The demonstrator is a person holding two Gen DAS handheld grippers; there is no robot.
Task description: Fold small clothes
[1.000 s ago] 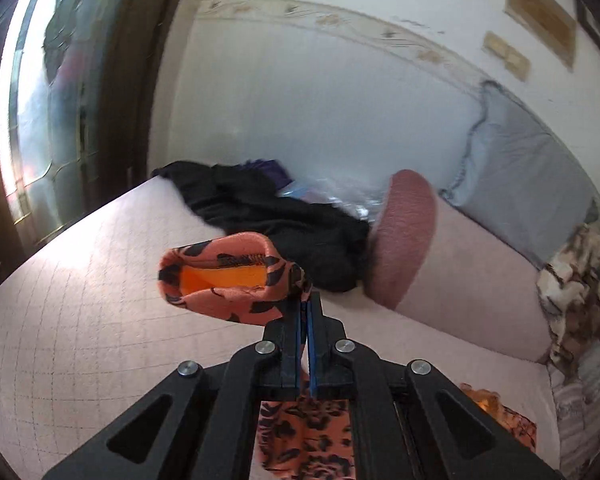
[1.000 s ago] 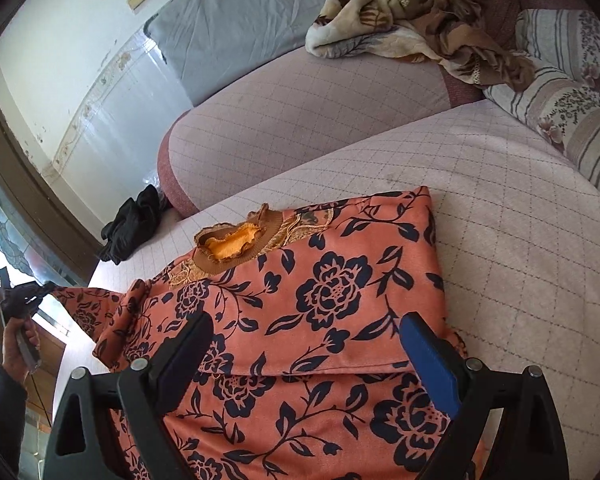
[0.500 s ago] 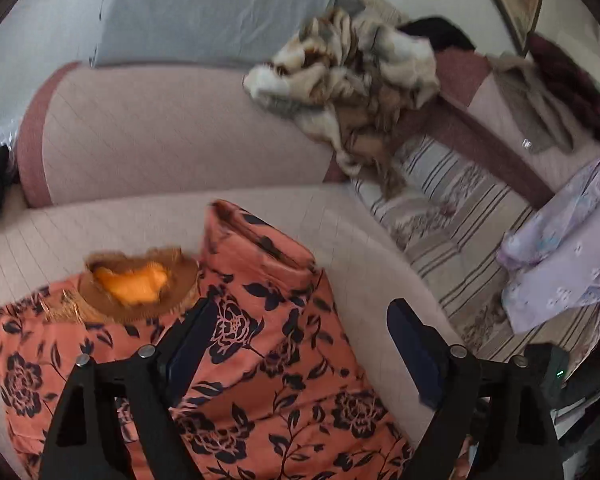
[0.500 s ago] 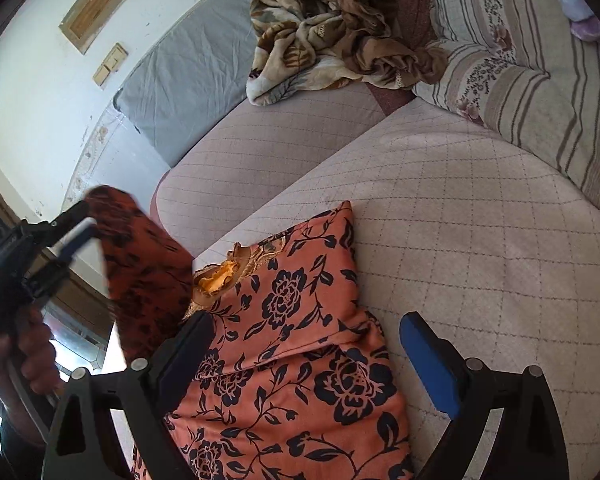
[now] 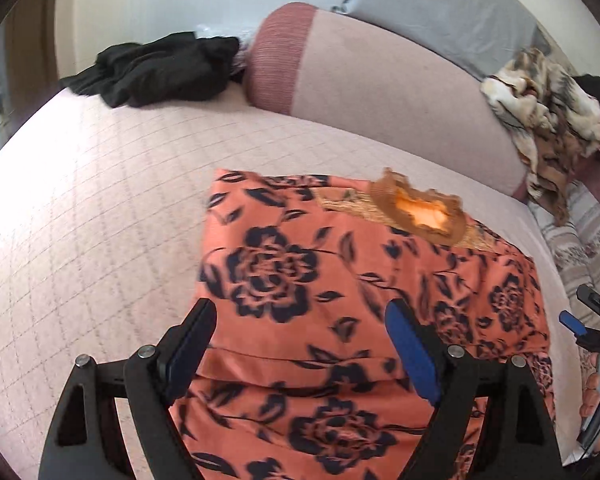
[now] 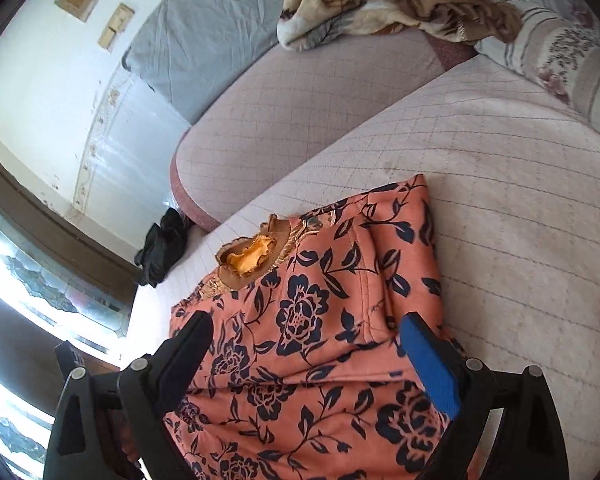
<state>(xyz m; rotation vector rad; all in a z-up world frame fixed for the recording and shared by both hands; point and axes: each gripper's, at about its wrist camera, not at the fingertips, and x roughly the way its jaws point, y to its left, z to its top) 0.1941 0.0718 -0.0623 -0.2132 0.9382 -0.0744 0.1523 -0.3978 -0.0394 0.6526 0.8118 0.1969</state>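
Observation:
An orange garment with dark blue flowers lies flat on the pink quilted bed, its ruffled brown neckline toward the bolster. Both sleeves are folded in over the body. My left gripper is open and empty, hovering over the garment's left part. My right gripper is open and empty over the garment, whose neckline shows ahead. The right gripper also appears at the far right edge of the left wrist view, beside the garment.
A pink bolster runs along the bed's far side. Dark clothes lie at the far left corner. A brown patterned blanket and a striped pillow lie to the right. A grey pillow leans on the wall.
My left gripper held the left sleeve shut, carried it over the garment, let it go and opened. The sleeve now lies folded on the body. The right gripper stayed open.

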